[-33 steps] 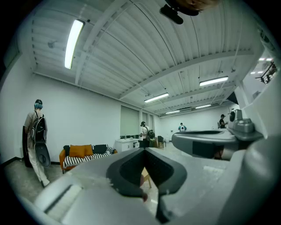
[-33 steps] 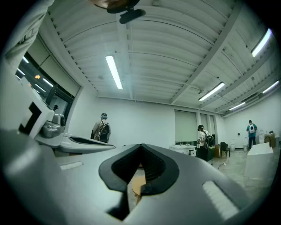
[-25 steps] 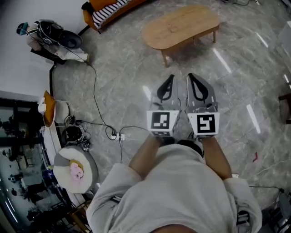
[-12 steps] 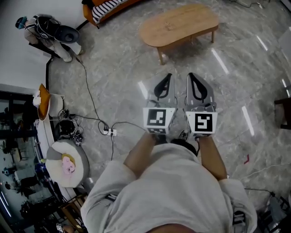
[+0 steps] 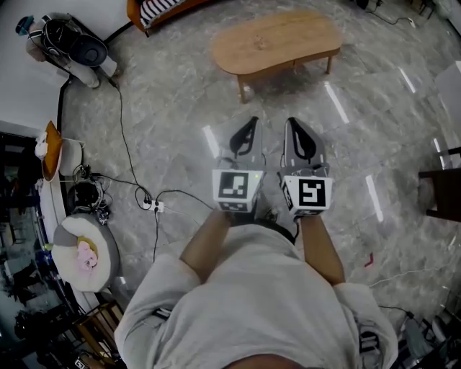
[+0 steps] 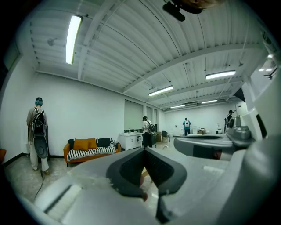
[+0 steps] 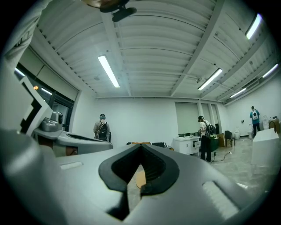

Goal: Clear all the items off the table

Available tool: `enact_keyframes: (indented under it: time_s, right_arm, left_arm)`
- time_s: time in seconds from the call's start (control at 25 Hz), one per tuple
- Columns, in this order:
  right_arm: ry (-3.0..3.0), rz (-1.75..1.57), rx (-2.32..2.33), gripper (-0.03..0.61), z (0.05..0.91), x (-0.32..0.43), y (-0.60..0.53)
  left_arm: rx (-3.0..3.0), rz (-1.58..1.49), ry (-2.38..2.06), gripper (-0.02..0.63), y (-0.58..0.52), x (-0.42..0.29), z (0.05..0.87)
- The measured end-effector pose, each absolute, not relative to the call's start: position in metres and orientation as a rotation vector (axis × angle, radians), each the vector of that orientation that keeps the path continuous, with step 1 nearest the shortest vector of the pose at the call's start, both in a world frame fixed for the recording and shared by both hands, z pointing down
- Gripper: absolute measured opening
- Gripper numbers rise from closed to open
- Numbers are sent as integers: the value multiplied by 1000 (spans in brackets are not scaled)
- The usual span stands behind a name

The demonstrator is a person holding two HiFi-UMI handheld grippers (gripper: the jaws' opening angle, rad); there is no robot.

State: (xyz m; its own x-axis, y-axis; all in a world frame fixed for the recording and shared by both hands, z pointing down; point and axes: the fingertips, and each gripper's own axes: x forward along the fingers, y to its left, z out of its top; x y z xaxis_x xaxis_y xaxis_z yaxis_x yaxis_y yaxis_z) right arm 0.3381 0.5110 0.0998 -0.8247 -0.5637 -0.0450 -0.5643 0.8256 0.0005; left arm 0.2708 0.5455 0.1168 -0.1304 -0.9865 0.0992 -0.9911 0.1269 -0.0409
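Note:
A light wooden oval coffee table (image 5: 274, 39) stands on the marble floor ahead of me, and I see nothing on its top. My left gripper (image 5: 251, 121) and right gripper (image 5: 293, 121) are held side by side at waist height, pointing toward the table and well short of it. Both are shut with nothing between the jaws. In the left gripper view the left gripper (image 6: 143, 150) has its jaws meeting at the tip. In the right gripper view the right gripper (image 7: 140, 146) is shut the same way, and a sliver of the table (image 7: 140, 178) shows through its opening.
An orange striped sofa (image 5: 155, 9) stands beyond the table at the wall. A person with a backpack (image 5: 65, 47) stands far left. A cable and power strip (image 5: 153, 207) lie on the floor at left, near a round cushion (image 5: 83, 252). A dark chair (image 5: 443, 184) is at right.
Both grippers stay shut and side by side. The whole view has drifted left: table, power strip and cushion have slid leftward in the picture, and the dark chair shows more at right.

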Motion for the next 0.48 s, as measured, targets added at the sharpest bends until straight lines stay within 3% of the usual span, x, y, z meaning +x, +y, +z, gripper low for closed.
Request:
enact_keyframes:
  time_s: [0.48]
  right_arm:
    - [3014, 59, -934, 6, 114, 256, 442]
  left_arm:
    - [2017, 83, -2266, 20, 470, 189, 135]
